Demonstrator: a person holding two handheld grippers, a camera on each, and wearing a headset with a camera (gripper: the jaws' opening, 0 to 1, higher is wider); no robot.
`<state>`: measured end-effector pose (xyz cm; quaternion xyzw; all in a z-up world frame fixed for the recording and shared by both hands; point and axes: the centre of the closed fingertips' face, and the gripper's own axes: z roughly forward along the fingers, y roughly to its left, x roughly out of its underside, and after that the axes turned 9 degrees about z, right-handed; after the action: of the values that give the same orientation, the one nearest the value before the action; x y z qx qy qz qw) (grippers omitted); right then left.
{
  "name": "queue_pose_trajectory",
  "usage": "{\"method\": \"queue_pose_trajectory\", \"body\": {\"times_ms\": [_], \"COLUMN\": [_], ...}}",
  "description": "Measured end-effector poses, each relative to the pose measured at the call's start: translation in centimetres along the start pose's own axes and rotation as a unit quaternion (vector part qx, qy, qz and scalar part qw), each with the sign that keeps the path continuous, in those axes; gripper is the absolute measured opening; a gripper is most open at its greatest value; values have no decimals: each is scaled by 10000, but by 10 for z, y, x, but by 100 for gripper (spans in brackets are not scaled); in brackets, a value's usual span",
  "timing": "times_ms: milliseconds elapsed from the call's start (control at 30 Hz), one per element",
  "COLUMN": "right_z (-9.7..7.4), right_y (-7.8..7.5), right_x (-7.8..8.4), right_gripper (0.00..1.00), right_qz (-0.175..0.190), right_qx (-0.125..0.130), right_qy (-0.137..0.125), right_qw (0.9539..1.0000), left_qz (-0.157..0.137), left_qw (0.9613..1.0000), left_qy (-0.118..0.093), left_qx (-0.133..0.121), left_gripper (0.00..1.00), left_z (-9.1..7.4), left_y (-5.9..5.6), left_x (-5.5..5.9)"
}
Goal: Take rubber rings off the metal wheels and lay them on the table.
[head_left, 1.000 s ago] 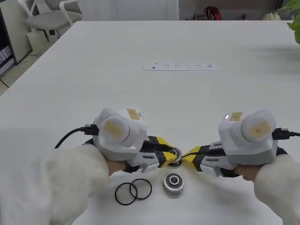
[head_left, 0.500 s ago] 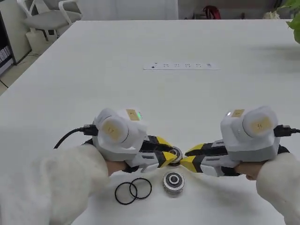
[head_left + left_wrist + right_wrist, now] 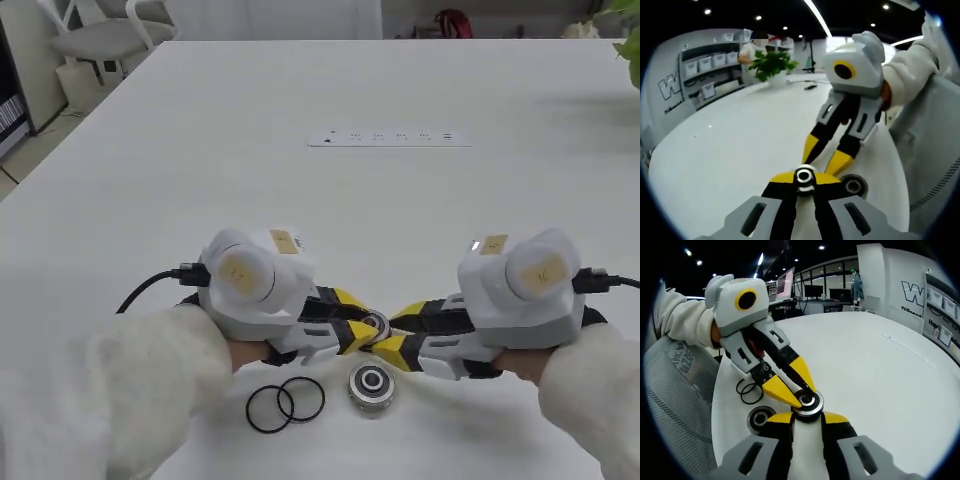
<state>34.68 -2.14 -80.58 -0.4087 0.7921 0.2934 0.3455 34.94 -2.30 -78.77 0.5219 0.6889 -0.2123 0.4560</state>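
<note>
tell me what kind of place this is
Likely an open office or lab workroom: a big white table, office chairs beside it, wall shelves of storage bins, and desk monitors behind.

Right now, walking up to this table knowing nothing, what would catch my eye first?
Two hand-held grippers meet tip to tip near the front of the white table. The left gripper pinches a small metal wheel, and the right gripper faces it with fingers apart. Just in front lie a second wheel and, to its left, two black rubber rings.
</note>
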Motion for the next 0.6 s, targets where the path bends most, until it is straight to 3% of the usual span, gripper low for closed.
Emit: {"method": "queue_pose_trajectory", "body": {"times_ms": [300,367,433,600], "right_z": [-2,-4,-4,-4], "right_y": [-1,-6,-6,-7], "right_x": [1,3,2,1], "right_gripper": [12,3,2,0], "right_qz": [10,-105,148,129], "right_qx": [20,156,92,147], "right_qy": [68,123,77,94], "right_qw": [10000,9997,9998,9998], "left_qz": [-5,-3,-12,-12], "left_qw": [10000,10000,10000,10000], "left_qy": [-3,0,-3,-5], "left_qx": [-5,-8,-12,-11], "left_gripper": [13,13,13,13], "left_z": [0,-1,-1,-1], "left_y": [0,0,0,0], "left_x": [0,0,0,0]}}
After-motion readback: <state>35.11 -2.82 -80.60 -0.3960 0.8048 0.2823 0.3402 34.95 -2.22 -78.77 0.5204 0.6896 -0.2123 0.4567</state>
